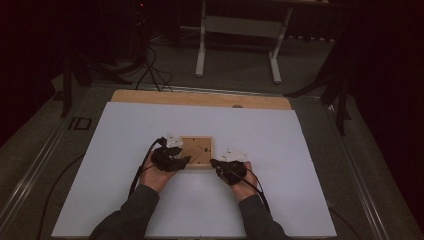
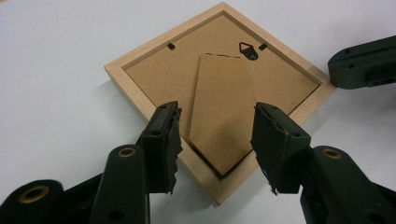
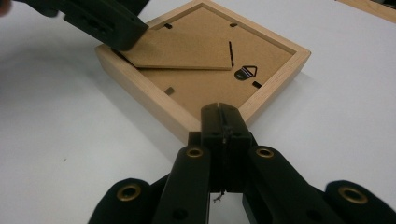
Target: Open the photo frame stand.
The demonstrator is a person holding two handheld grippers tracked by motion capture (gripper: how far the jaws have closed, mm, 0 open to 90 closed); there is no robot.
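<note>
A square wooden picture frame (image 1: 196,151) lies face down on the white board (image 1: 150,125), its brown backing (image 2: 159,79) up. A hinged cardboard stand (image 2: 224,93) and a small metal hanger (image 2: 248,50) sit on the backing. My left gripper (image 1: 181,161) hangs over the frame's near left corner; its jaws are open and straddle the stand's pointed end (image 2: 217,109) without pressing on it. My right gripper (image 1: 215,163) is shut with nothing between its jaws, its tip (image 3: 223,109) at the frame's (image 3: 196,88) near right corner. The left gripper (image 3: 102,23) also appears at the far corner in the right gripper view.
The white board covers a wooden tabletop (image 1: 200,98) whose far edge shows. Behind it a white table stand (image 1: 239,30) is on the grey floor, with black cables (image 1: 152,70) and dark tripod legs (image 1: 342,100) at both sides. Wide bare board surrounds the frame.
</note>
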